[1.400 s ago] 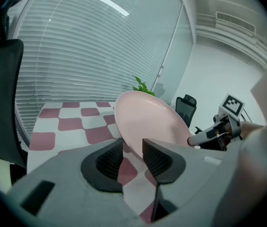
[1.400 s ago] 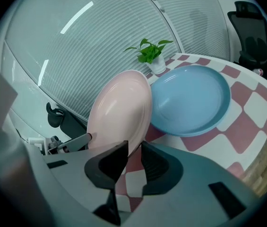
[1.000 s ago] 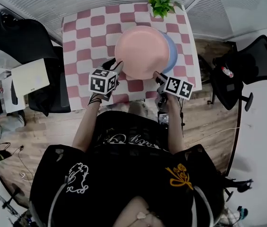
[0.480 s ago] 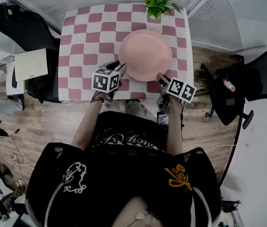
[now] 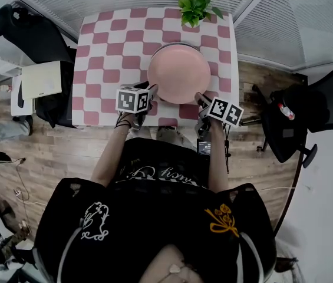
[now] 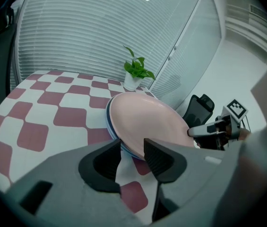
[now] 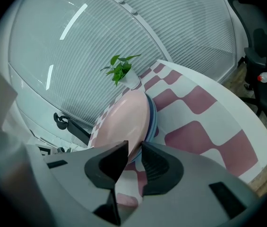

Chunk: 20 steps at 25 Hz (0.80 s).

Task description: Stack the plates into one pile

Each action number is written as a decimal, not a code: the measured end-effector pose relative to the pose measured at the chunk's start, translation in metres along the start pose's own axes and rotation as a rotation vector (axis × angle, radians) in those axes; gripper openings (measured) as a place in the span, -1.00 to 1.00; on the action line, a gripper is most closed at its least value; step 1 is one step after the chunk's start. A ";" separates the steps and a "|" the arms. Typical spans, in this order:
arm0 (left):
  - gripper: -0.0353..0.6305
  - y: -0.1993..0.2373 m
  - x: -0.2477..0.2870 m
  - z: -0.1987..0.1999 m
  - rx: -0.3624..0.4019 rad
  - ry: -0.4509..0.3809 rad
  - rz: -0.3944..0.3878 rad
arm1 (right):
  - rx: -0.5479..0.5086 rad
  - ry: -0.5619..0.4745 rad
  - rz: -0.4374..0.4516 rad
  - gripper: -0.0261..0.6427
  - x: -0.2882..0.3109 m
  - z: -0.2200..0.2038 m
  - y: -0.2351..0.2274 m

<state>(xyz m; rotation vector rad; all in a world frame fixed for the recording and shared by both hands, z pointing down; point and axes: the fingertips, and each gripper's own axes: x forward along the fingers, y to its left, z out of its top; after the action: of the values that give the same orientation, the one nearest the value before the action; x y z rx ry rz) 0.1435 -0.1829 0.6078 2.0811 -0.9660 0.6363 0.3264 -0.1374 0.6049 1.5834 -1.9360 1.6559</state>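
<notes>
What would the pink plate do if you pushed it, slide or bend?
The pink plate looks rigid and smooth, so it probably would not bend. Resting on the blue plate, it would likely slide rather than tip, being wide and shallow.

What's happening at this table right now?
A person with a gripper in each hand is stacking plates. The pink plate lies on the blue plate on the checked table. The right gripper grips its near rim; the left gripper has just been opening, the rim at its jaw tips, not pinched.
</notes>
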 end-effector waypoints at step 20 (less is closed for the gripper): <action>-0.37 -0.013 -0.023 0.026 0.151 -0.116 0.004 | -0.211 -0.231 0.024 -0.47 -0.025 0.057 0.023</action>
<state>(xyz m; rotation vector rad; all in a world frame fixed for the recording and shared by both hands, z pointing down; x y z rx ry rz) 0.1432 -0.1879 0.5713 2.2707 -1.0150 0.6124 0.3481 -0.1710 0.5515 1.7359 -2.1635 1.2719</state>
